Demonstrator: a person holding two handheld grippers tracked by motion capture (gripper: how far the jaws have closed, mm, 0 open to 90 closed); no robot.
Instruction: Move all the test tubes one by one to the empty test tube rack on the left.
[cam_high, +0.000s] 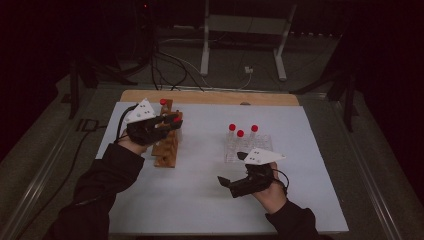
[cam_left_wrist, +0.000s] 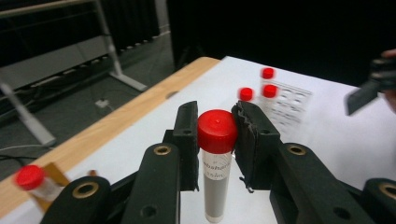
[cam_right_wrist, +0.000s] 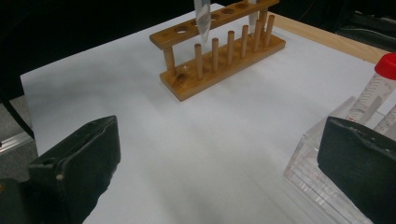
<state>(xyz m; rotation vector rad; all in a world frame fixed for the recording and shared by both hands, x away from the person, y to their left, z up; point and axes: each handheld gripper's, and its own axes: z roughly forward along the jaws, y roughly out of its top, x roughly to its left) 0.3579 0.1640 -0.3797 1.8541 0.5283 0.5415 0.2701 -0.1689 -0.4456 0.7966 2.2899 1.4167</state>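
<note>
The left gripper (cam_high: 170, 122) hangs over the wooden rack (cam_high: 167, 142) at the left of the table (cam_high: 200, 200), its jaws closed on a red-capped tube (cam_left_wrist: 217, 163). In the left gripper view the pads pinch the tube just at and under the cap, so the body hangs straight down and clear, which suits lifting it from a hole or lowering it into one; which of the two is under way cannot be told. The right gripper view shows the conical tip of that tube above the rack's top bar, apart from the wood, with another tube standing at the rack's far end. The right gripper (cam_high: 227, 182) waits nearer the person, just in front of the clear plastic rack (cam_high: 247, 150), where three more red-capped tubes (cam_high: 240, 134) stand upright on the right side of the table. Its jaws are spread wide and hold nothing, probably kept ready to take a tube or steady the clear rack. The two racks lie well apart, so tubes likely travel between them.
</note>
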